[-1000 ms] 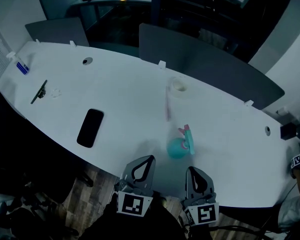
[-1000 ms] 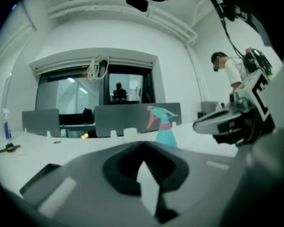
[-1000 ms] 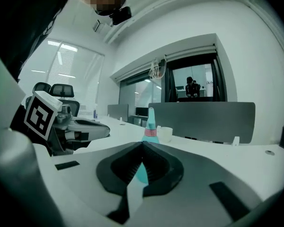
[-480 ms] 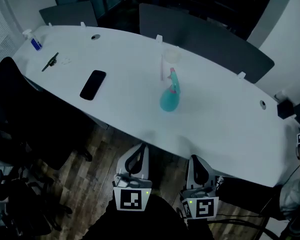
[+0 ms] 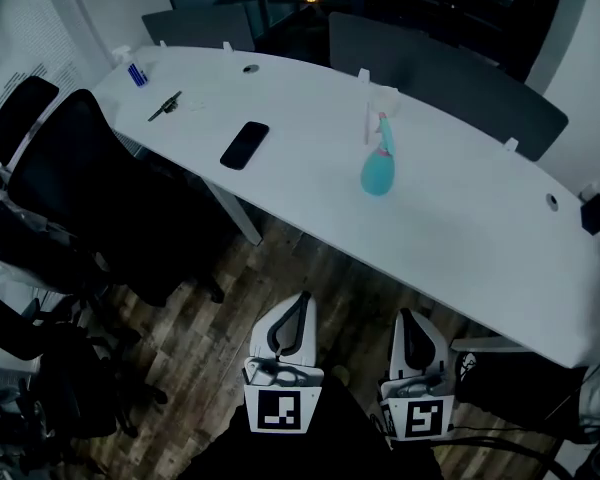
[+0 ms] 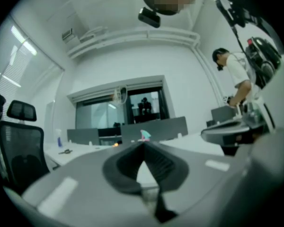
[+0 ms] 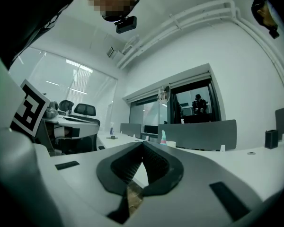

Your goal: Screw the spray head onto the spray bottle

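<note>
A teal spray bottle (image 5: 378, 171) stands on the white table (image 5: 480, 218), with a pink-and-teal spray head (image 5: 383, 134) on top. Both grippers are far back from it, over the wood floor. My left gripper (image 5: 301, 298) and right gripper (image 5: 407, 315) are shut and hold nothing. In the left gripper view the shut jaws (image 6: 143, 144) point level at the distant bottle (image 6: 145, 135). The right gripper view shows that gripper (image 7: 143, 143) shut too, with the bottle (image 7: 163, 137) small beyond it.
A white cup (image 5: 382, 98) stands just behind the bottle. A black phone (image 5: 245, 144), a dark tool (image 5: 165, 106) and a small blue bottle (image 5: 135, 73) lie toward the table's left end. Black office chairs (image 5: 100, 198) crowd the left. A person (image 6: 234, 74) stands off to the right.
Both grippers have drawn back from the table's edge and now hang over the floor. The bottle and table have receded toward the top of the head view. Both jaws stayed shut.
</note>
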{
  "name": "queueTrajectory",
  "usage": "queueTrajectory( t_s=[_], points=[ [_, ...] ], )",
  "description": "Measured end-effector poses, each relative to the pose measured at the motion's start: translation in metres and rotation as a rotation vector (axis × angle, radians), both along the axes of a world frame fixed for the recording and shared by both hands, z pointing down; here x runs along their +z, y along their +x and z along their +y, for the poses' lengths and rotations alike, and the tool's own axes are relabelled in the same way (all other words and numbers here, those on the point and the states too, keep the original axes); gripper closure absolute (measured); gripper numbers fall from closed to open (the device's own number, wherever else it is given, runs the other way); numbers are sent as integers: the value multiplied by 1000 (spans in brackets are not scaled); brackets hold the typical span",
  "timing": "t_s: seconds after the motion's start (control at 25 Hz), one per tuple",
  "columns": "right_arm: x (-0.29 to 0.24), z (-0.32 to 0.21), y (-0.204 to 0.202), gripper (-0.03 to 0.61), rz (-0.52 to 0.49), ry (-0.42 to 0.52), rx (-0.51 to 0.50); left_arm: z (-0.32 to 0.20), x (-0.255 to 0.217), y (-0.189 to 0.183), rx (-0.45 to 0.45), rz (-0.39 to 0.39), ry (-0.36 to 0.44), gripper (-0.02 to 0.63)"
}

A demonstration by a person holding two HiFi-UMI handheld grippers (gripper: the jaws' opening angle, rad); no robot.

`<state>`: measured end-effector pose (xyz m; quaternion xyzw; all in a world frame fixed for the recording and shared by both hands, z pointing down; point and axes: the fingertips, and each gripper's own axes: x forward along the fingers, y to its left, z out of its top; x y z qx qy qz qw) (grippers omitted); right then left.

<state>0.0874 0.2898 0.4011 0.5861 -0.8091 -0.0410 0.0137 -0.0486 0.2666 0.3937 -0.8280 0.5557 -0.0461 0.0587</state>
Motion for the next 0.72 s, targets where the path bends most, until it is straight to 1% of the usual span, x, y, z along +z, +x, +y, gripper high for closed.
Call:
queueTrajectory(
  t_s=[0.04,0.16,0.24,0.32,0.44,0.56,0.64,0.72],
  points=[
    [-2,2,-4,575,4,8,-2,2,-1,-2,-3,3,2,611],
    [-7,8,-15,575,23,17,-2,10,-2,-6,17,-30,9,611],
    [-7,15,-21,575,25,6,13,17,1,-9,38,-13,-5,611],
    [-8,24,-29,575,26,-2,40,25,0,-13,78,2,-1,611],
    [-8,40,-40,575,51,9,83,40,5,-22,136,12,-13,611],
    [-8,54,-54,575,59,6,118,47,3,-32,169,29,11,611],
    [-10,59,-63,575,61,13,130,50,-1,-38,193,18,39,611],
    [-14,61,-74,575,66,29,127,53,-4,-46,205,10,50,611]
  ],
)
